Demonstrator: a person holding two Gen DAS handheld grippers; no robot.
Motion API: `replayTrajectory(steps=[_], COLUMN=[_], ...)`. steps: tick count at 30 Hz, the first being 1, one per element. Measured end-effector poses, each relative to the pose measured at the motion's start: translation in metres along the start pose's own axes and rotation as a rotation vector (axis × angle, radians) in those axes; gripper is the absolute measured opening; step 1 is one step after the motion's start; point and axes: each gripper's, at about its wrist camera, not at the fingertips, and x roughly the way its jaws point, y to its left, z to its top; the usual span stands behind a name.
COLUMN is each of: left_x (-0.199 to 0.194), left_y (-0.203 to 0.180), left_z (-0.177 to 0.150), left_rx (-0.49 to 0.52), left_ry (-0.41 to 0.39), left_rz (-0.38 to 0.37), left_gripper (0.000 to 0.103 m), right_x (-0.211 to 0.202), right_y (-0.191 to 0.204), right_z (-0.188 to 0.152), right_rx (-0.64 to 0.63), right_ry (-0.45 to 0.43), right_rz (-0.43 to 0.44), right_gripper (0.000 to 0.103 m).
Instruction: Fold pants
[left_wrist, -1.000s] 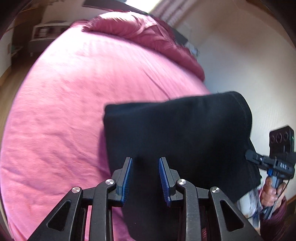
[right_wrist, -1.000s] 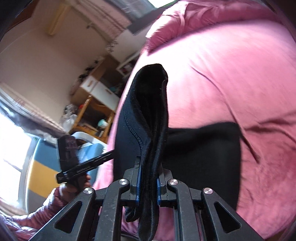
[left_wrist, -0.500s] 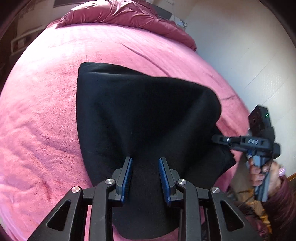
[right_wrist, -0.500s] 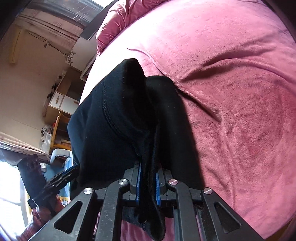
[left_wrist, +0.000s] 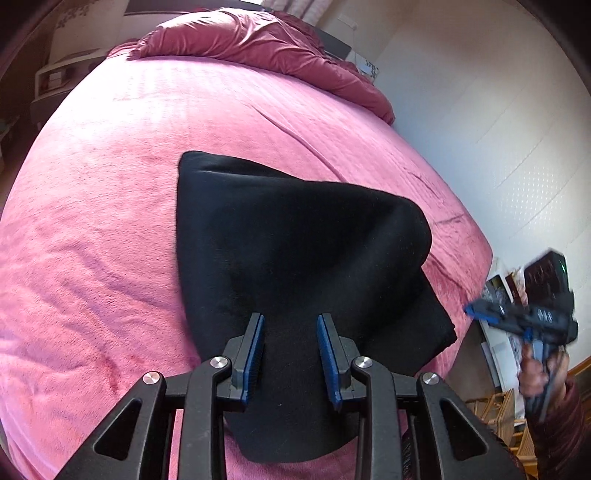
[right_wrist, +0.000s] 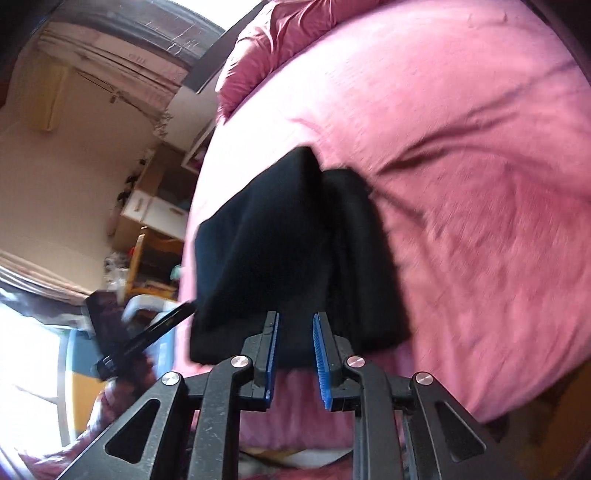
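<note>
Pink bed (left_wrist: 110, 221) fills both views, with the black pants (left_wrist: 295, 258) lying folded near its front edge.
Left gripper (left_wrist: 290, 354) hangs spread and empty right over the bundle's near end; right gripper (right_wrist: 294, 354), also spread and empty, sits just off its right corner, so the left is nearer.

My left black two-finger gripper with blue pads (left_wrist: 291, 360) sits at the bottom middle of its picture. Its jaws stand apart and hold nothing. My right black two-finger gripper with blue pads (right_wrist: 294, 358) is at the bottom middle of its picture too, jaws apart with nothing between them. At the right edge of the left picture, my right hand (left_wrist: 541, 373) grips its handle.
</note>
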Motion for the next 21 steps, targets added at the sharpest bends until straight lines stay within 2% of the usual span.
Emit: replayTrajectory(steps=[1,3,5,10,13,14,15,21], left_x=[-0.002,-0.008,-0.012,-0.023,-0.027,-0.027,-0.027,-0.041], left_y=[0.002,0.007,0.009,0.014,0.016,0.016,0.016,0.013], left_z=[-0.001,-0.001,-0.003,-0.008,-0.011,-0.011,-0.011,-0.006], left_rx=[-0.006,-0.010,-0.012,-0.008,-0.011,-0.011,-0.010,0.012], left_ry=[-0.004,-0.008,-0.012,-0.021,-0.027,-0.029,-0.031,-0.067], left_rz=[-0.002,-0.001,-0.004,-0.005,-0.009,-0.012,-0.012,-0.050], left_gripper=[0.030,0.030,0.030,0.030,0.030,0.030,0.030,0.030], right_x=[0.004,0.015,0.027,0.045,0.045,0.044,0.043,0.009], right_y=[-0.002,0.001,-0.006,-0.022,-0.021,-0.020,-0.018,0.011], right_z=[-0.008,-0.018,-0.023,-0.019,-0.015,-0.014,-0.014,-0.023], right_rx=[0.034,0.064,0.112,0.213,0.208,0.211,0.199,0.035], right_ry=[0.028,0.051,0.045,0.004,-0.027,-0.037,-0.044,-0.072], right_rz=[0.034,0.029,0.020,0.003,-0.037,-0.044,-0.064,-0.151], right_gripper=[0.020,0.024,0.028,0.028,0.023,0.014,0.009,0.007])
